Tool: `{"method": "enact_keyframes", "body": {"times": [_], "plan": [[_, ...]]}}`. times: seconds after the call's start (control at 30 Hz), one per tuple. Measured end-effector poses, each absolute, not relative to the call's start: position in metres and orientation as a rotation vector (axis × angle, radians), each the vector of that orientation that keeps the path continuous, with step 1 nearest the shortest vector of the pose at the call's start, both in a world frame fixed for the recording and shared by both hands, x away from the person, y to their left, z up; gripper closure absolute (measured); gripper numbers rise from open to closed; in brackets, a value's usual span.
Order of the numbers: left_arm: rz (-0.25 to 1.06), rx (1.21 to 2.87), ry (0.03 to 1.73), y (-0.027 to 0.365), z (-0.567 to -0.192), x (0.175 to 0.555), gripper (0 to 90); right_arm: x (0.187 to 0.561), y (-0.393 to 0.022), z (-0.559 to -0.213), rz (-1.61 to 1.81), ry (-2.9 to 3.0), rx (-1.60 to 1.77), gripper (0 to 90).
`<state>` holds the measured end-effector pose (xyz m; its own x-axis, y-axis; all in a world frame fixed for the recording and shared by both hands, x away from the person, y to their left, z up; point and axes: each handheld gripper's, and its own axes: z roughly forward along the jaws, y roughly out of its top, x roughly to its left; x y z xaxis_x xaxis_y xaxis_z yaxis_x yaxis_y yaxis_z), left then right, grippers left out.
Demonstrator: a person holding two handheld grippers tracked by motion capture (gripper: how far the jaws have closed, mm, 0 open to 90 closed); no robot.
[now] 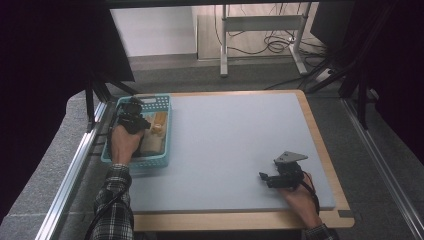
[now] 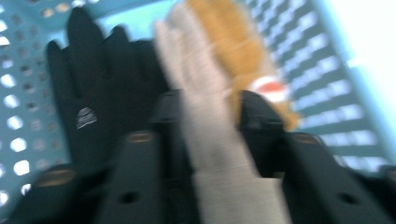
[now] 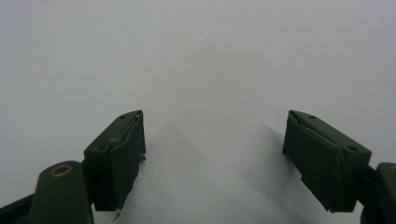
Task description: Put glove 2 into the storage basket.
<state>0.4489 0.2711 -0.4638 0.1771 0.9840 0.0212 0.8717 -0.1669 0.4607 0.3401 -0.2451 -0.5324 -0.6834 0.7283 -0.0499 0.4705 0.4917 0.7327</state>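
Grey mat (image 1: 235,145) bare; left gripper (image 2: 205,116) clamps grey glove (image 2: 205,140) in basket (image 1: 162,131); right gripper (image 3: 215,140) gapes idle. Next: lift glove clear.

One fixed overhead camera, two riding on the grippers.
The high view looks forward and down over the table (image 1: 235,145), basket (image 1: 165,120) at left of frame. The left gripper view sits close inside that basket (image 2: 327,70), blurred; the right gripper view skims the same table (image 3: 196,56), low and near.
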Motion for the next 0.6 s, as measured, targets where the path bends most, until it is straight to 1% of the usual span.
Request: {"method": "enact_keyframes", "body": {"times": [0.03,0.07,0.17,0.37,0.5,0.6], "plan": [[0.455,2.126,1.769,0.272,-0.468,0.450,76.6,0.340,-0.245,-0.532,1.012,2.387,1.003,20.4],[0.445,2.129,1.782,0.273,-0.475,0.453,79.3,0.340,-0.245,-0.532,1.013,2.387,1.003,20.4],[0.413,2.130,1.800,0.271,-0.488,0.458,83.0,0.340,-0.245,-0.532,1.013,2.387,1.004,20.4],[0.357,2.118,1.776,0.260,-0.499,0.467,85.1,0.340,-0.245,-0.532,1.014,2.387,1.005,20.4],[0.370,2.143,1.769,0.252,-0.497,0.469,86.8,0.340,-0.245,-0.532,1.012,2.388,1.001,20.4],[0.366,2.132,1.772,0.254,-0.497,0.469,86.4,0.340,-0.245,-0.532,1.012,2.388,1.001,20.4]]}}
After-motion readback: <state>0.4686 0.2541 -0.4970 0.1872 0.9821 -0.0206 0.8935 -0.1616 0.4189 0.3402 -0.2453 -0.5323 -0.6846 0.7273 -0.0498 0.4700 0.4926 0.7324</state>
